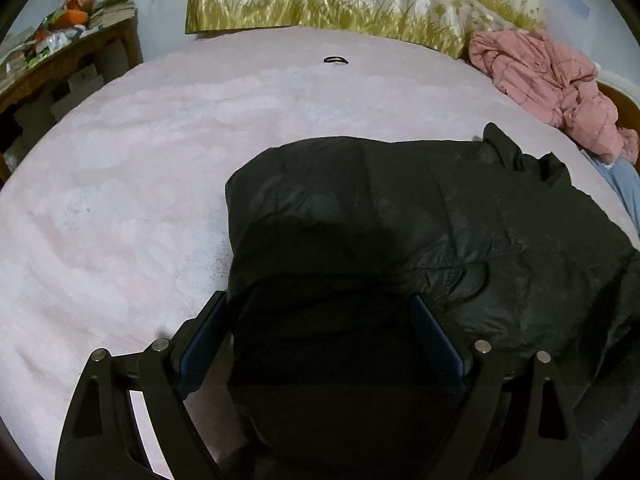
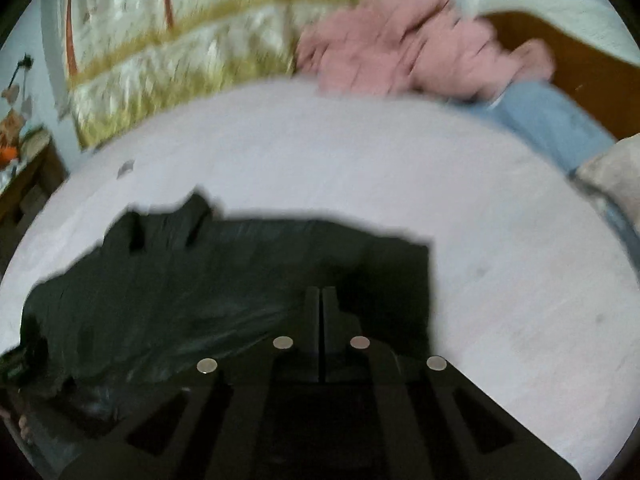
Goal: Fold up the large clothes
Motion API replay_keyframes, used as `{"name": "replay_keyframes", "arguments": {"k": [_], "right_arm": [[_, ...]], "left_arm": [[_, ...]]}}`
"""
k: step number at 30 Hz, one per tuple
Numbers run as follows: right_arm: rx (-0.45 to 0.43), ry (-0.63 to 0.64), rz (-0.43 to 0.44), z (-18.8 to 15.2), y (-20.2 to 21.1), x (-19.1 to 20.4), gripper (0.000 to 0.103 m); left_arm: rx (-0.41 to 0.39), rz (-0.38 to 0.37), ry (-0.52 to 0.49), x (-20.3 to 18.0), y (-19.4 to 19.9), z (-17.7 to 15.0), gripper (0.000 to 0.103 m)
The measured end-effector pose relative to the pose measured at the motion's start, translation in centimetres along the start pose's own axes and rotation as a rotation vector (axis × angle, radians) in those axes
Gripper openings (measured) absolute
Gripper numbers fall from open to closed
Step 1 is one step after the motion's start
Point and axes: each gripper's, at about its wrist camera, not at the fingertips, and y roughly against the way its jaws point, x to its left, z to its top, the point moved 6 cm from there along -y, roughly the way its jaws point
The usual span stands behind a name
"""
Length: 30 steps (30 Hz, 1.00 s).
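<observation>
Left wrist view: black puffer jacket (image 1: 400, 220) lies on the pink bed (image 1: 120, 200).
Left gripper (image 1: 320, 344): jaws wide, straddling the jacket's near fold.
Right gripper (image 2: 321, 296): jaws closed, empty, over the jacket's edge.

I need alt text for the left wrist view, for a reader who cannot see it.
A black jacket lies on a pale pink bed, and the left gripper hangs over its near end with its fingers wide apart. A crumpled pink garment lies at the far right, beside a floral quilt.

Blurred pink garment (image 2: 404, 60) behind
</observation>
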Motion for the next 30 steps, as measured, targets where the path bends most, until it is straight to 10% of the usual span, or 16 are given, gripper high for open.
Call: {"name": "replay_keyframes", "arguments": {"k": [4,8,12,15,17,22,26,30], "right_arm": [[0.0,0.004,-0.071,0.5,0.4,-2.4,0.001],[0.079,-0.038,0.148,-0.1,0.5,-1.7,0.002],[0.206,-0.072,0.327,-1.5,-0.4,0.9,0.043],[0.248,-0.02,0.211,-2.7,-1.9,1.8,0.046],[0.281,-0.011,0.193,-3.3,-2.7,1.9,0.046],[0.239,-0.08,0.277,-5.5,-1.2,0.1,0.003],[-0.001,0.043,0.19,-3.1,3.7,0.9,0.002],[-0.053,0.133,0.011,-3.3,4.6,0.5,0.002]], "left_arm": [[0.003,0.026,-0.023,-0.2,-0.2,-0.2,0.09],[0.0,0.023,-0.021,-0.1,-0.1,-0.2,0.089],[0.001,0.024,-0.022,0.0,-0.1,-0.2,0.09],[0.002,0.024,-0.021,0.0,-0.1,-0.2,0.09],[0.002,0.023,-0.02,0.0,-0.1,-0.2,0.09],[0.004,0.026,-0.026,-0.1,-0.2,-0.2,0.091],[-0.015,0.041,-0.056,-0.6,0.2,-0.3,0.093],[-0.02,0.062,-0.076,-0.8,0.2,-0.5,0.093]]}}
